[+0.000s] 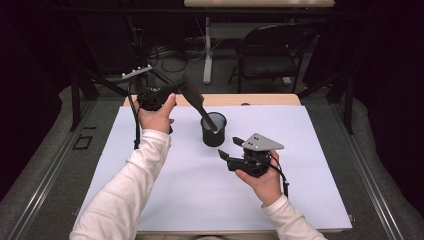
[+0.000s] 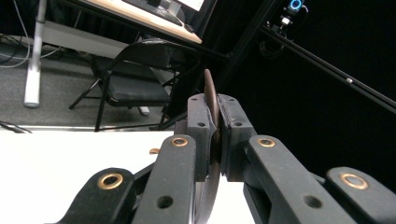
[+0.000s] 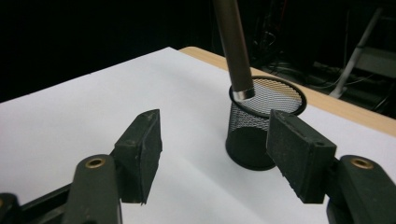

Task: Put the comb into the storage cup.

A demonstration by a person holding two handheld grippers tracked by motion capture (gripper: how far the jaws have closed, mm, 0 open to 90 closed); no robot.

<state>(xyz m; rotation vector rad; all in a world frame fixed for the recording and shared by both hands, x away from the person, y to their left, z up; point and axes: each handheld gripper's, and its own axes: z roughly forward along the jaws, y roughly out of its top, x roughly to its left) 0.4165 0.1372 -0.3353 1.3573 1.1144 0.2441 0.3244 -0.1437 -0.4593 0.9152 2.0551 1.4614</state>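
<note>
High view | your left gripper (image 1: 186,89) clamps brush (image 1: 200,107), tilted to enter cup (image 1: 214,130) | right gripper (image 1: 231,149) spread, waiting beside

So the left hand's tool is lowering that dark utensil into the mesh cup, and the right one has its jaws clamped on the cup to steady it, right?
Not quite. The right gripper is not clamped on the mesh cup: its jaws stand wide open, short of the cup, as the right gripper view shows. The rest holds: the left gripper grips the dark utensil, whose tip is at the cup's mouth.
</note>
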